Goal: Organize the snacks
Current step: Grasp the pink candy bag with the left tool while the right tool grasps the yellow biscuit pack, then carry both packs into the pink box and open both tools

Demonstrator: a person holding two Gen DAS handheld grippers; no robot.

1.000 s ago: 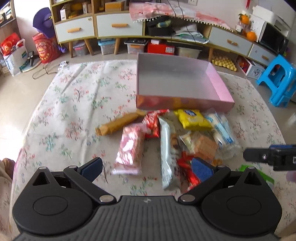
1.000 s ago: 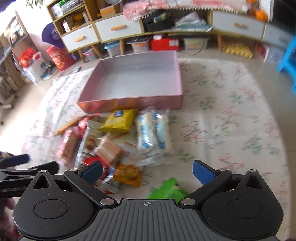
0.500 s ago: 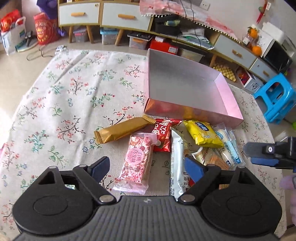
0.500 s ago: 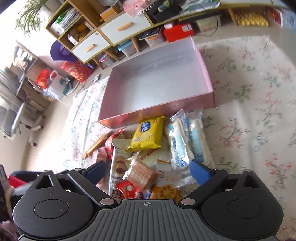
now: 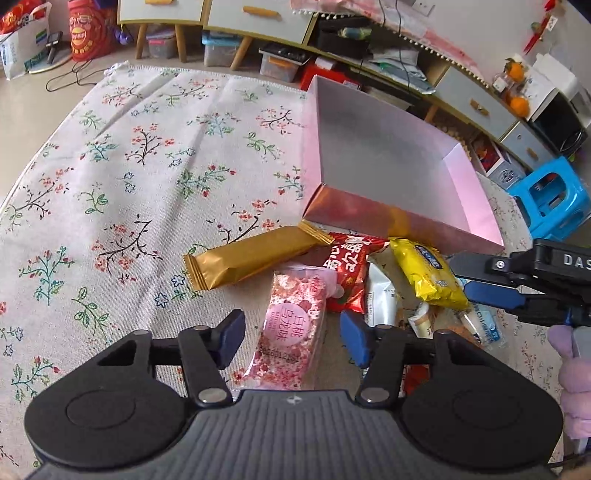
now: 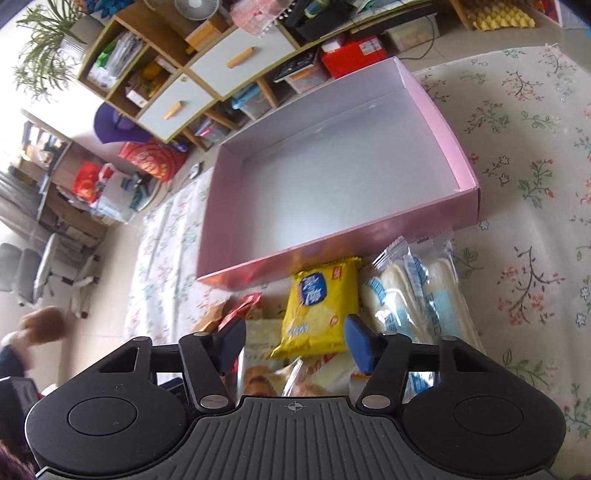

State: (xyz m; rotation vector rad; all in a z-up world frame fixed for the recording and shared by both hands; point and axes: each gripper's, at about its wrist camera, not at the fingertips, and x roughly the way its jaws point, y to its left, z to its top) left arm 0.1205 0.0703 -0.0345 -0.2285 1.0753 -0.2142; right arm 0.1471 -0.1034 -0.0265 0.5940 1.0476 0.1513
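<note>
An empty pink box (image 5: pixel 373 218) (image 6: pixel 332 254) lies on the table with a pile of snack packets at its near wall. My left gripper (image 5: pixel 291 336) straddles a pink packet (image 5: pixel 291 328). Its jaws are closing, and gaps still show between the pads and the wrapper. My right gripper (image 6: pixel 293 339) is over a yellow chip packet (image 6: pixel 321 306) with its jaws closing. One pad is at the packet's edge and the other stands off it. A gold bar (image 5: pixel 251 258) and a red packet (image 5: pixel 347 266) lie beside these. The right gripper (image 5: pixel 461 277) also shows beside the yellow packet (image 5: pixel 424 277).
A floral tablecloth (image 5: pixel 129 184) covers the round table, bare on the left half. Clear packets of white and blue snacks (image 6: pixel 417 295) lie right of the yellow one. A blue stool (image 5: pixel 550 199) and low cabinets (image 5: pixel 258 18) stand beyond the table.
Both grippers have come down and forward onto the pile, and their jaws have narrowed. The left now straddles the pink packet and the right the yellow one.
</note>
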